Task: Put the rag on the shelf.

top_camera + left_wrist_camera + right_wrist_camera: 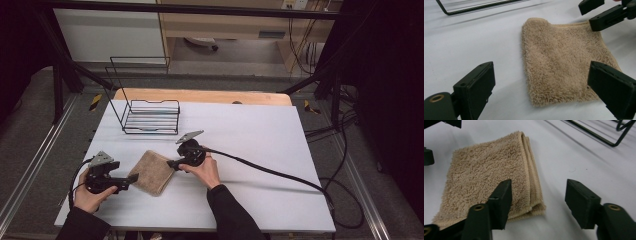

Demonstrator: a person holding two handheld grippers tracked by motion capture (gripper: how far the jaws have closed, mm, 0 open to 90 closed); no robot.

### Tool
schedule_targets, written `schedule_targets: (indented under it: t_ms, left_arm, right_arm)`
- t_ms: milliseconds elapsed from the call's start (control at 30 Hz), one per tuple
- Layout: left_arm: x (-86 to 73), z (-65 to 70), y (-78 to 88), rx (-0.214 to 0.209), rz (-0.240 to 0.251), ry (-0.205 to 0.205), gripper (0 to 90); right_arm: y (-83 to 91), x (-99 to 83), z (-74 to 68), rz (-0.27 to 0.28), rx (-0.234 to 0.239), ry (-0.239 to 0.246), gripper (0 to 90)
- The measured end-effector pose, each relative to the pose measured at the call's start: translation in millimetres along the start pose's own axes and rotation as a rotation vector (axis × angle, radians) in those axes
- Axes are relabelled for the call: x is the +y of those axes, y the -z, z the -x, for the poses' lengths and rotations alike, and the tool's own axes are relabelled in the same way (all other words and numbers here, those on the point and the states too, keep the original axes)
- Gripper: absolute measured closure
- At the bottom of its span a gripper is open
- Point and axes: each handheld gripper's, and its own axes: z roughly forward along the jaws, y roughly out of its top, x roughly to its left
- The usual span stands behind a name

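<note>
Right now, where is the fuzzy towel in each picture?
High view: the towel lies low and left of middle on the table, between the two grippers.
Left gripper view: it sits right of middle, beyond the open jaws.
Right gripper view: it lies at the left, folded edge toward the middle, one jaw in front of it.
Shared landmark: the black wire rack, seen past the towel in the gripper views.

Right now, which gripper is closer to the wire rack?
The right gripper. It sits at the folded towel's right edge, just in front of the wire rack. The left gripper is at the towel's left edge, nearer the person and farther from the rack.
</note>
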Motion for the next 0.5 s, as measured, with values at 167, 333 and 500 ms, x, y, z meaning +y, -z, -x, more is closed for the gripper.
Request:
schedule_targets:
  t_ms: [167, 333, 500]
  left_arm:
    - [-0.4, -0.9, 0.7, 0.003, 0.004, 0.010, 8.2]
    - [-0.5, -1.5, 1.4, 0.005, 0.006, 0.014, 8.7]
    - [-0.7, -1.8, 1.3, 0.006, 0.004, 0.013, 8.8]
  right_arm:
    - [-8.3, 0.0, 0.3, -0.039, 0.015, 0.005, 51.5]
    - [-10.9, -1.6, 2.0, -0.070, 0.036, -0.011, 59.1]
    - [-10.8, -1.7, 1.9, -0.086, 0.065, -0.031, 68.8]
